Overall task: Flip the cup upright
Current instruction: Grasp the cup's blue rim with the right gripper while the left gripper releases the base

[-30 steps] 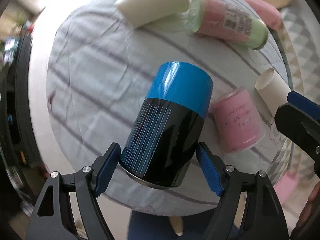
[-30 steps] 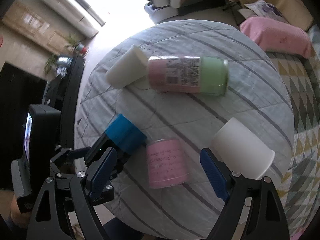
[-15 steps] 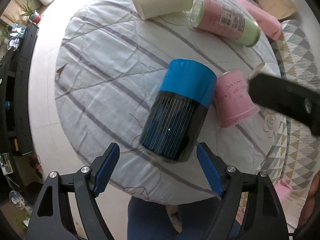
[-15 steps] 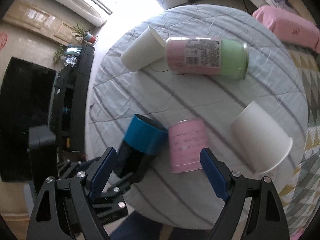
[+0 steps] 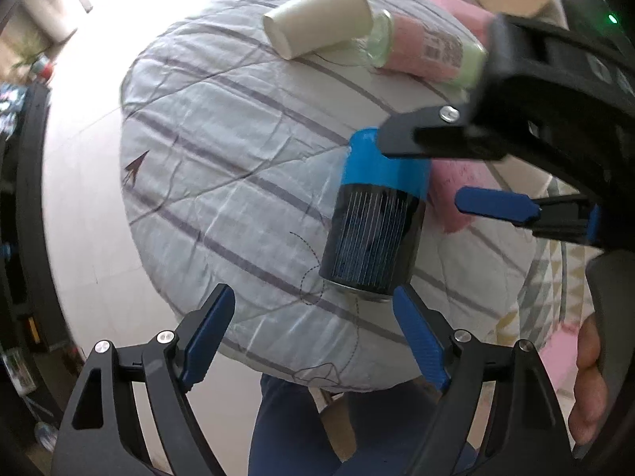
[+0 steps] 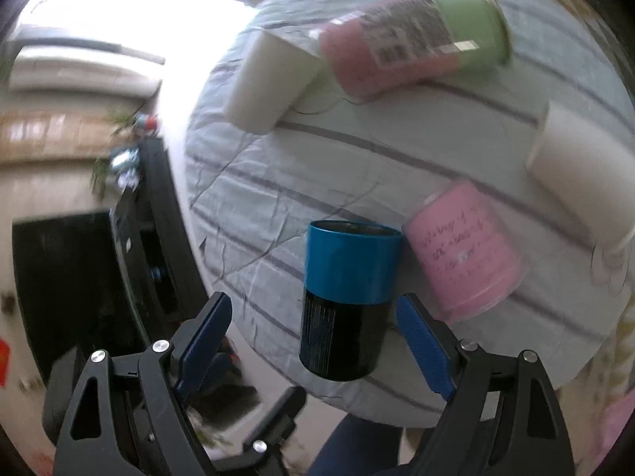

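A blue and black cup [image 5: 377,214] stands upright near the front edge of the round table [image 5: 222,166], open mouth up in the right wrist view [image 6: 349,297]. My left gripper [image 5: 317,337] is open and empty, drawn back from the cup. My right gripper [image 6: 313,337] is open, its fingers on either side of the cup's lower part without touching it; it also shows from the side in the left wrist view [image 5: 468,166]. A pink cup [image 6: 464,254] lies right beside the blue one.
A white paper cup [image 5: 321,20] and a pink and green bottle [image 6: 412,39] lie on their sides at the far side. Another white cup [image 6: 583,170] lies at the right. The table edge is close in front; floor and a dark TV cabinet [image 6: 151,238] lie left.
My left gripper has let go of the blue cup and drawn back. The cup now stands on the table. My right gripper has moved left and down around the cup.
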Demonstrator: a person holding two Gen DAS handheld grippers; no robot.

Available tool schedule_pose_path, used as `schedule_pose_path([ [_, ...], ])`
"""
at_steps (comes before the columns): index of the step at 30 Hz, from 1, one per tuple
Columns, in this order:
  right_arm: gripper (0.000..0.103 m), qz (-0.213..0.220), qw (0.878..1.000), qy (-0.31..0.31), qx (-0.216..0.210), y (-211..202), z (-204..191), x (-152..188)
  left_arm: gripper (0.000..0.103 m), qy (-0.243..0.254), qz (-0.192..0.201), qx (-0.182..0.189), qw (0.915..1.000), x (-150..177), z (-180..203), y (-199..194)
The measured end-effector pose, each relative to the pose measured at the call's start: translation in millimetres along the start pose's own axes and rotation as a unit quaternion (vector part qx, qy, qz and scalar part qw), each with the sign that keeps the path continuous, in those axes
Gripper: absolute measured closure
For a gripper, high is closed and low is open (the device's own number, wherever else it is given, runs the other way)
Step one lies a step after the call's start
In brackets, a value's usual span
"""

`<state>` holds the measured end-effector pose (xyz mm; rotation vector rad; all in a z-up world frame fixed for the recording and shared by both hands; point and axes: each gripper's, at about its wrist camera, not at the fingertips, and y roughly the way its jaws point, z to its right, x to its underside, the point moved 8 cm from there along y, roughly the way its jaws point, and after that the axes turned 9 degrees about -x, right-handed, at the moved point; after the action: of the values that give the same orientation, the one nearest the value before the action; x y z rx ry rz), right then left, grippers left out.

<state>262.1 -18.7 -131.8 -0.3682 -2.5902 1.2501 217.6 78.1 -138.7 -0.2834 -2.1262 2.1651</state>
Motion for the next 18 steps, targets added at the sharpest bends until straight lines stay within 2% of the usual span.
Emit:
schedule_pose_path([
  [3, 0.017, 0.019, 0.999, 0.030, 0.011, 7, 5, -1, 0.019, 0.026, -0.003, 0.015, 0.9996, 0, 2, 5],
  [7, 0.017, 0.027, 0.998, 0.053, 0.022, 21, 11, -3, 0.019, 0.049, 0.001, 0.016, 0.9987, -2, -1, 8],
  [14, 0.017, 0.040, 0.997, 0.053, 0.046, 37, 16, -6, 0.019, 0.068, 0.000, 0.027, 0.9973, -6, 4, 17],
  [18, 0.017, 0.041, 0.996, 0.044, 0.059, 40, 22, -9, 0.015, 0.070, -0.003, 0.048, 0.9964, -10, 9, 26],
])
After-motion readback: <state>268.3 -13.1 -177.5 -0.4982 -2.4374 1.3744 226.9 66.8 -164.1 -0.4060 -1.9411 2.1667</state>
